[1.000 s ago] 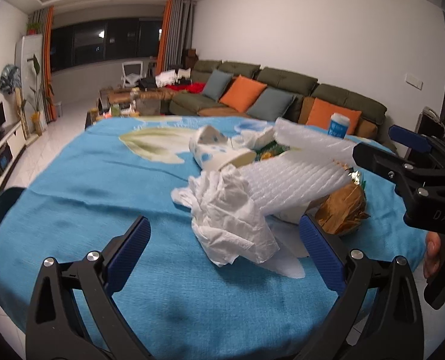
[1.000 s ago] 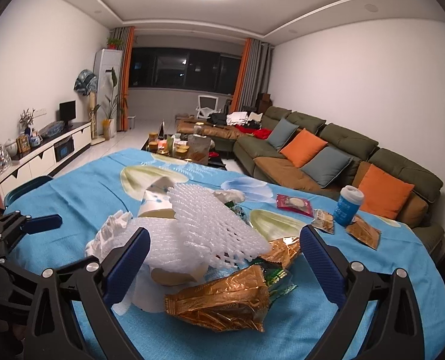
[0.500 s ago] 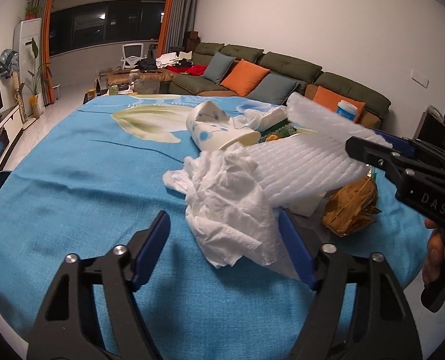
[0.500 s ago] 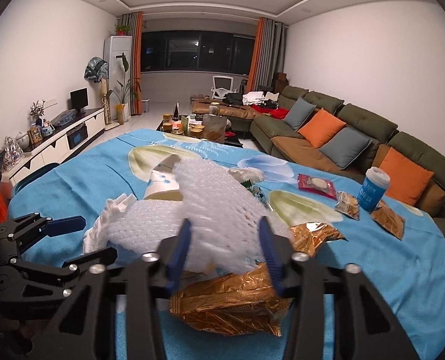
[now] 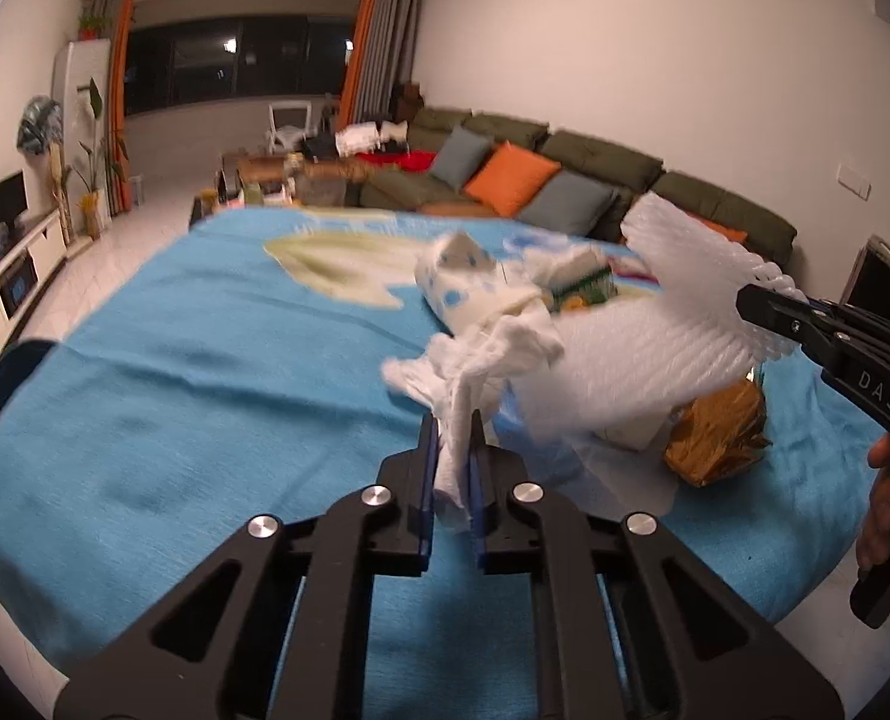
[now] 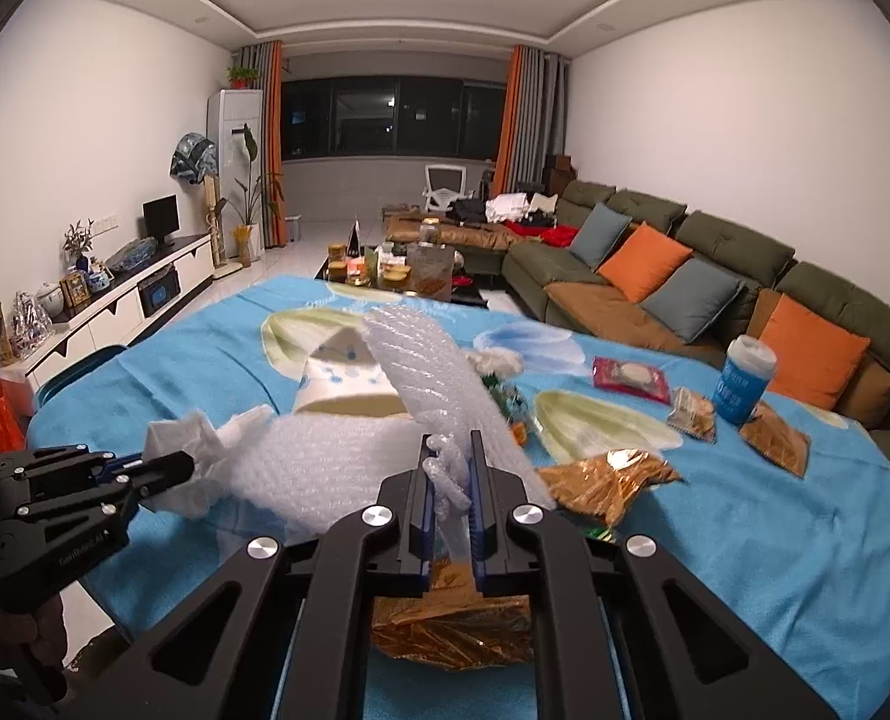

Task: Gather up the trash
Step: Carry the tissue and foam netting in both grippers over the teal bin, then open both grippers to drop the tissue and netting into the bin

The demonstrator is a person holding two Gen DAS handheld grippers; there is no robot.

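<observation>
My left jaws (image 5: 451,427) have just closed tight on the crumpled tissue (image 5: 475,354), and my right jaws (image 6: 450,447) have just pinched shut on the foam net (image 6: 349,468). Both pieces sit in the trash heap on the blue counter (image 5: 205,372), beside a gold wrapper (image 6: 607,480).

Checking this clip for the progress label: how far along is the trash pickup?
Early. Nothing looks collected yet, and no bin is in view. In hand: the left gripper has just closed on the white tissue, and the right gripper has just closed on the foam net. Left on the blue tablecloth: gold wrapper, crushed paper cup, snack packets, blue cup.
</observation>
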